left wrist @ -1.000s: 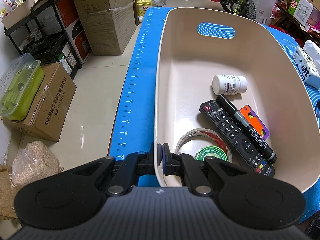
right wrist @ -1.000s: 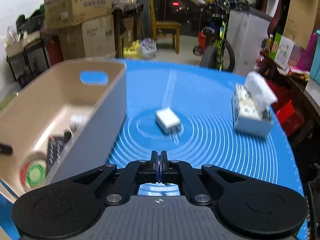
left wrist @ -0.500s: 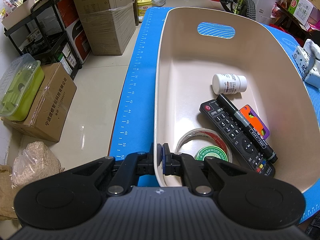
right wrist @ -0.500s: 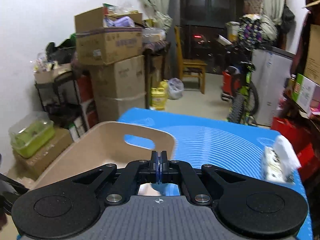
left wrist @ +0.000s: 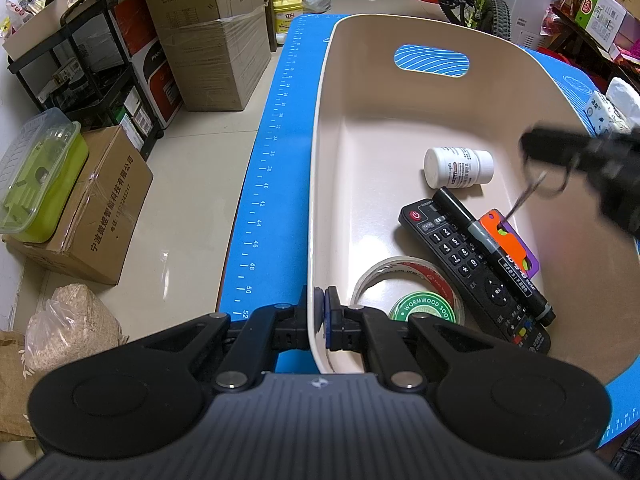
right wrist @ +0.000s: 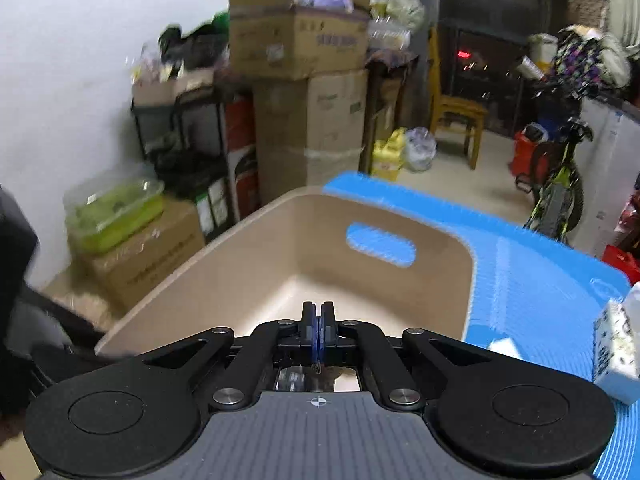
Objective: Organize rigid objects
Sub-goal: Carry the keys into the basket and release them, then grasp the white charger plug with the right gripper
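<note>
My left gripper [left wrist: 320,312] is shut on the near rim of a beige bin [left wrist: 320,160] that stands on a blue mat [left wrist: 272,152]. Inside lie a white pill bottle [left wrist: 458,167], a black remote [left wrist: 472,272], a black marker [left wrist: 496,252], an orange and purple card [left wrist: 516,244] and tape rolls [left wrist: 416,300]. My right gripper [right wrist: 318,316] is shut and hovers over the bin [right wrist: 280,264]. In the left wrist view it is a blurred black shape [left wrist: 532,148] with a thin metal thing with rings [left wrist: 532,192] hanging from it.
A white tissue pack [right wrist: 616,344] and a small white object [right wrist: 506,350] lie on the mat right of the bin. Cardboard boxes [left wrist: 92,216], a green lidded container [left wrist: 36,176] and a black shelf [left wrist: 92,72] stand on the floor to the left.
My right gripper has swung left and up from over the mat to above the bin and now enters the left wrist view. The left gripper and bin have stayed still.
</note>
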